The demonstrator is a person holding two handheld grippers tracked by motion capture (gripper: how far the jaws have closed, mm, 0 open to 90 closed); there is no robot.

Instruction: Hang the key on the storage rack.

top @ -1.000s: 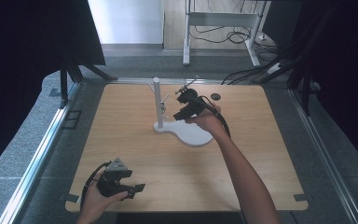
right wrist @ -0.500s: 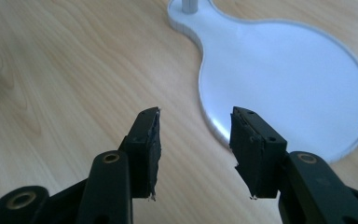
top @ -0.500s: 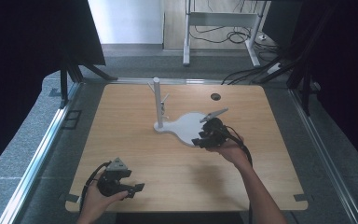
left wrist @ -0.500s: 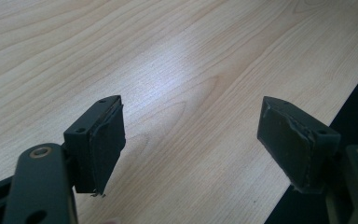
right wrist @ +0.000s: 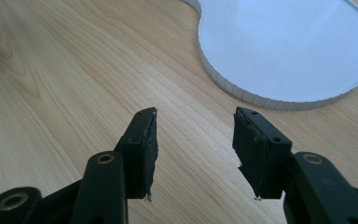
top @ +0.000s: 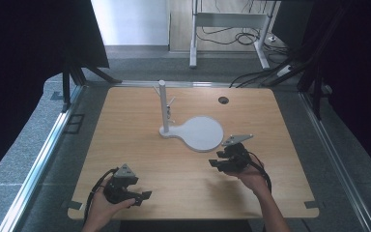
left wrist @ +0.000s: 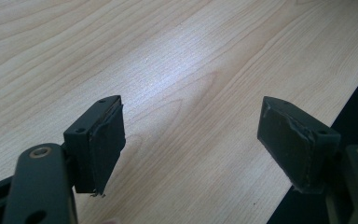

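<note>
A white stand (top: 164,110) with an upright post and short pegs rises from a round white base plate (top: 204,133) in the middle of the wooden table (top: 125,125). My right gripper (top: 214,164) is held low just in front of that plate, open and empty; its own view (right wrist: 195,135) shows the plate's rim (right wrist: 242,93) a short way ahead. My left gripper (top: 145,197) rests near the table's front left edge, jaws wide apart with bare wood between them (left wrist: 191,128).
A small dark hole (top: 223,100) sits in the table's far right part. Metal rails (top: 53,140) run along both sides. Grey carpet, cables and a desk frame (top: 232,29) lie beyond the far edge. Black curtains hang left and right.
My right gripper has drawn back from the stand's post, across the white plate, to the table in front of it. The left gripper has stayed in place.
</note>
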